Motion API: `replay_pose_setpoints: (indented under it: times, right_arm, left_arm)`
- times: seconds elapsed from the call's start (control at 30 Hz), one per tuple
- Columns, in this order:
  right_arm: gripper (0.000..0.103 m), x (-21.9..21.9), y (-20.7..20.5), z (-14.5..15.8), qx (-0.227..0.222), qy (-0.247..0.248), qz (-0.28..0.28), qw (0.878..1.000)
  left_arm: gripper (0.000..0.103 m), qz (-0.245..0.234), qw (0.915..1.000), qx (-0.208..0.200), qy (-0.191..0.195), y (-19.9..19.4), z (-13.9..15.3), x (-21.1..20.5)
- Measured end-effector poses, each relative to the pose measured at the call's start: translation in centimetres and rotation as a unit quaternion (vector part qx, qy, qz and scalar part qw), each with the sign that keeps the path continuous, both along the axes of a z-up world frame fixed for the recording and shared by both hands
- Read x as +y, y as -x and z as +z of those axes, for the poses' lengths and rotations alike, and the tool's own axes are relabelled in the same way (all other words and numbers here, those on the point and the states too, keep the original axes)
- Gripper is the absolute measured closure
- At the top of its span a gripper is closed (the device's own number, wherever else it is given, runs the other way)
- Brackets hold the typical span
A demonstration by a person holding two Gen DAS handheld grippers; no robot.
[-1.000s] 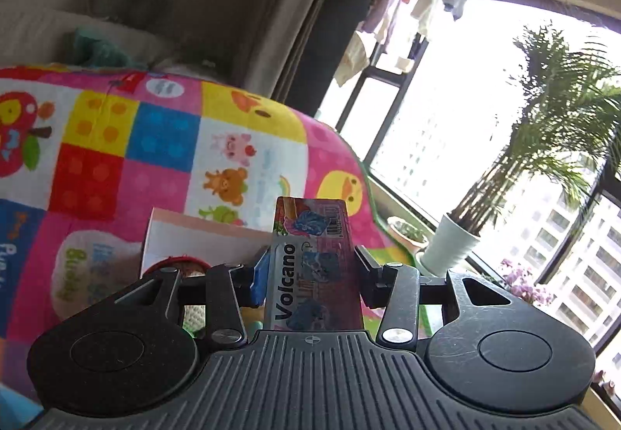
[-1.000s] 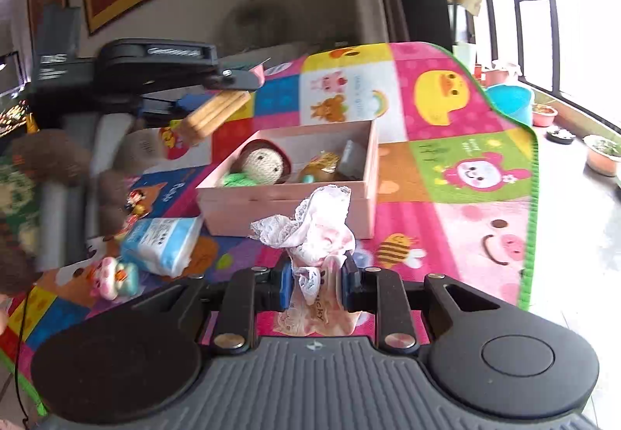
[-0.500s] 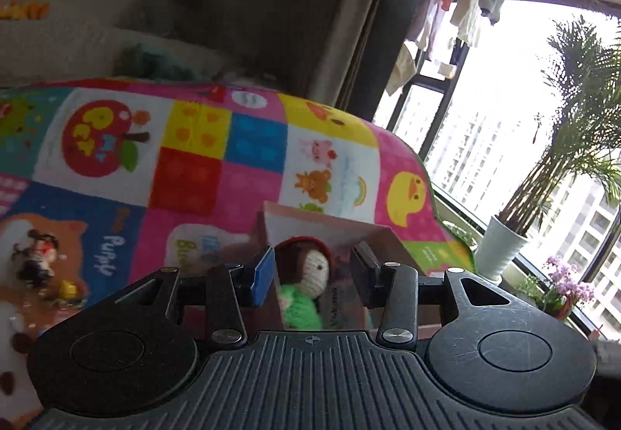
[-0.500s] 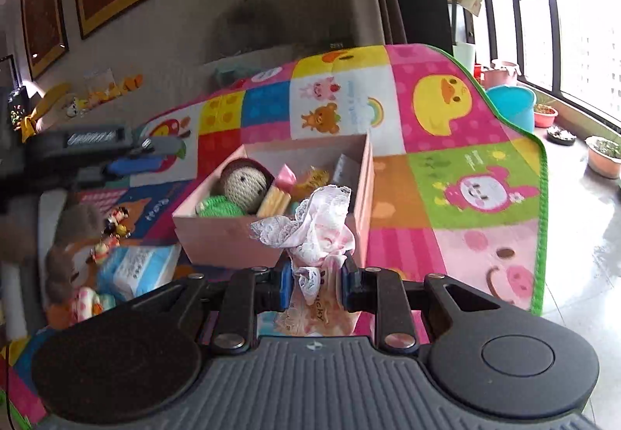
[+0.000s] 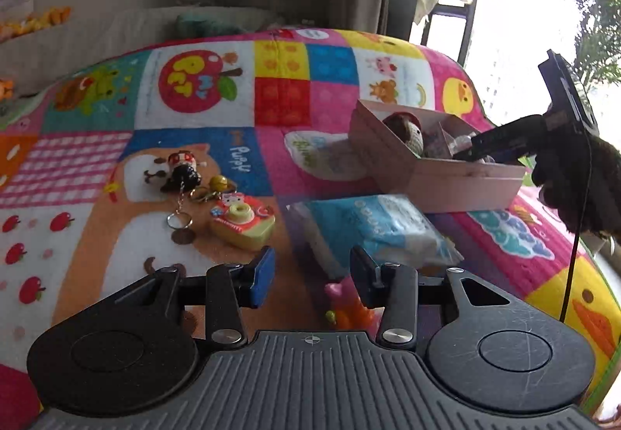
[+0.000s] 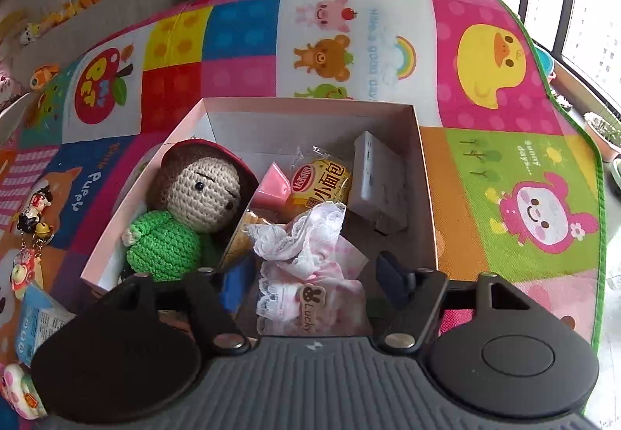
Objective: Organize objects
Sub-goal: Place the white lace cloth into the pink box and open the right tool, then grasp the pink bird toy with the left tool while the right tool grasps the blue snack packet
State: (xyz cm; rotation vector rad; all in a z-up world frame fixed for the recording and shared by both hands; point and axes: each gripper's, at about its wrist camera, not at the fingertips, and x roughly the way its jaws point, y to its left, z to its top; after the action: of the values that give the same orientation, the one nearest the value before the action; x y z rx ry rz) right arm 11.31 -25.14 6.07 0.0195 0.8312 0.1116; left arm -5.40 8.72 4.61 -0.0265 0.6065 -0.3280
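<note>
my right claw (image 6: 306, 274) is opening over the pink box (image 6: 425, 173), lace pouch (image 6: 310, 259) loose between its jaws above the box's near end, while my empty, part-open left claw (image 5: 312, 270) faces the tissue pack (image 5: 372, 232) just ahead.

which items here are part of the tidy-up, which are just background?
Job:
pink box
lace pouch, between the opening jaws of the right gripper
crochet doll, already boxed
toy camera
tissue pack
figure keychain
left gripper, empty

Background:
play mat
potted palm
</note>
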Motion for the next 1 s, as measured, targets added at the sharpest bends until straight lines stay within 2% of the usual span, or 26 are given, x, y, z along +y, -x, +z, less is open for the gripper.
replay_pose_setpoints:
  times: [0.1, 0.27, 0.33, 0.43, 0.5, 0.7, 0.87, 1.0]
  right_arm:
    - [0.029, -0.2, 1.5, 0.9, -0.011, 0.001, -0.011, 1.0]
    - [0.007, -0.3, 7.9, 3.6, -0.103, 0.004, 0.0, 0.995]
    - [0.003, -0.2, 10.3, 3.5, -0.119, -0.001, 0.011, 0.993]
    - [0.003, -0.2, 12.8, 1.9, -0.113, -0.006, 0.012, 0.993]
    - [0.003, -0.1, 13.8, 0.4, -0.099, -0.012, 0.011, 0.995]
    - [0.003, 0.2, 15.1, -2.5, -0.07, -0.04, 0.009, 0.997]
    - [0.002, 1.5, 15.6, -1.5, -0.087, -0.035, 0.04, 0.995]
    - [0.002, 3.2, 15.1, -0.6, -0.093, -0.034, 0.072, 0.992]
  left_arm:
    - [0.057, -0.016, 0.9996, 0.018, 0.015, -0.2, -0.8, 0.1]
    - [0.056, -0.069, 0.9957, 0.028, 0.056, 0.3, -1.2, -0.6]
    - [0.056, -0.093, 0.9939, 0.037, 0.045, 0.2, -1.4, -1.6]
    - [0.056, -0.117, 0.9919, 0.05, 0.003, 0.0, -2.1, -3.6]
    - [0.055, -0.112, 0.9924, 0.051, -0.009, -0.2, -2.3, -4.4]
    - [0.056, -0.076, 0.9943, 0.065, 0.035, -1.8, -2.3, -4.6]
    - [0.059, -0.057, 0.9935, 0.073, 0.065, -1.6, -2.4, -3.7]
    - [0.059, -0.024, 0.9949, 0.063, 0.075, -0.8, -2.0, -1.2]
